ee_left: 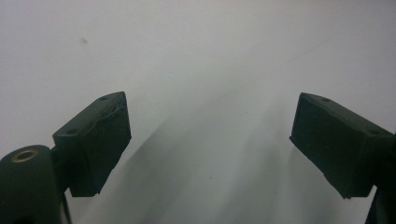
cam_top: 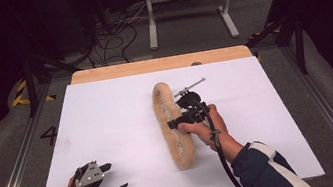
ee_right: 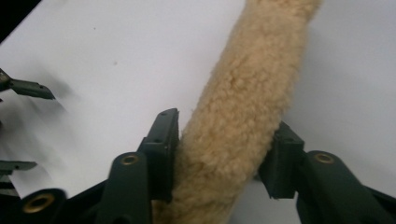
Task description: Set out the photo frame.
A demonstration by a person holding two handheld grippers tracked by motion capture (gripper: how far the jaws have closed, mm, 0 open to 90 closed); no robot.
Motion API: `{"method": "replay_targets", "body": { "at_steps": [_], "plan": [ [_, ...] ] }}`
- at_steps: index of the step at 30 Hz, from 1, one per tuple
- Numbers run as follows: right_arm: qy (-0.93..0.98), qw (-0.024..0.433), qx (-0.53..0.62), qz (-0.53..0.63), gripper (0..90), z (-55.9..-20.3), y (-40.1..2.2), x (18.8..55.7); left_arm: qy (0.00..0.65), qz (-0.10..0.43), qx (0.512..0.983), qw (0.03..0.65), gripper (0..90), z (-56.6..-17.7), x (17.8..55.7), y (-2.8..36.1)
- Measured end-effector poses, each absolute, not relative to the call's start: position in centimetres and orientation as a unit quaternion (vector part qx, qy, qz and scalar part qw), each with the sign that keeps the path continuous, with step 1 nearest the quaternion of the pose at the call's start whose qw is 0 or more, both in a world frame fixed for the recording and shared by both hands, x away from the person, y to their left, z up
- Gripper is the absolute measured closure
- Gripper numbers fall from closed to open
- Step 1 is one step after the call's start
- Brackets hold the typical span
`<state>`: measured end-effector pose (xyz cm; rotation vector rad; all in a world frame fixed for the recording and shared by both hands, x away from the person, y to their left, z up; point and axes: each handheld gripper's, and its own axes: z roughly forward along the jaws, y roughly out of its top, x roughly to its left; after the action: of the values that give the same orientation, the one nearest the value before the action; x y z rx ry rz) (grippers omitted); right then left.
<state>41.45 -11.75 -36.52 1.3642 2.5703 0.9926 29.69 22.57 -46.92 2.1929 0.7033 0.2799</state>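
- Two grippers are seen over a white board (cam_top: 110,133) on the table.
- A long tan fleece roll (cam_top: 171,123) is laid on the board right of centre, running from far to near.
- The right gripper (cam_top: 175,121) is set across the middle of the roll from the right; its jaws are closed against both fleecy sides, as seen in the right gripper view (ee_right: 224,154).
- The left gripper (cam_top: 112,178) is held at the near left corner, well apart from the roll.
- Its jaws are spread wide with nothing between them (ee_left: 210,140).
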Motion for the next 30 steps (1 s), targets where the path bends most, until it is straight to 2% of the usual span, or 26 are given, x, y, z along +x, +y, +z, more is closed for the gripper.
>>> {"method": "replay_targets", "body": {
  "at_steps": [5, 12, 23, 30],
  "plan": [
    [0.852, 0.026, 0.421, 0.31, 60.2, -36.1, -11.8, 42.0, 0.277, 0.109, 0.868, 0.398, 12.4, -46.9, 29.7, 22.5],
    [0.897, 0.025, 0.333, 0.289, 66.2, -35.2, -10.9, 42.3, 0.279, 0.112, 0.867, 0.397, 12.4, -46.8, 29.8, 22.5],
    [0.927, -0.039, 0.235, 0.289, 66.1, -34.8, -11.2, 41.4, 0.285, 0.117, 0.858, 0.41, 12.5, -46.2, 30.2, 22.1],
    [0.936, -0.023, 0.221, 0.273, 63.9, -35.4, -11.7, 41.6, 0.303, 0.138, 0.849, 0.409, 13.4, -45.2, 32.6, 21.0]
  ]
}}
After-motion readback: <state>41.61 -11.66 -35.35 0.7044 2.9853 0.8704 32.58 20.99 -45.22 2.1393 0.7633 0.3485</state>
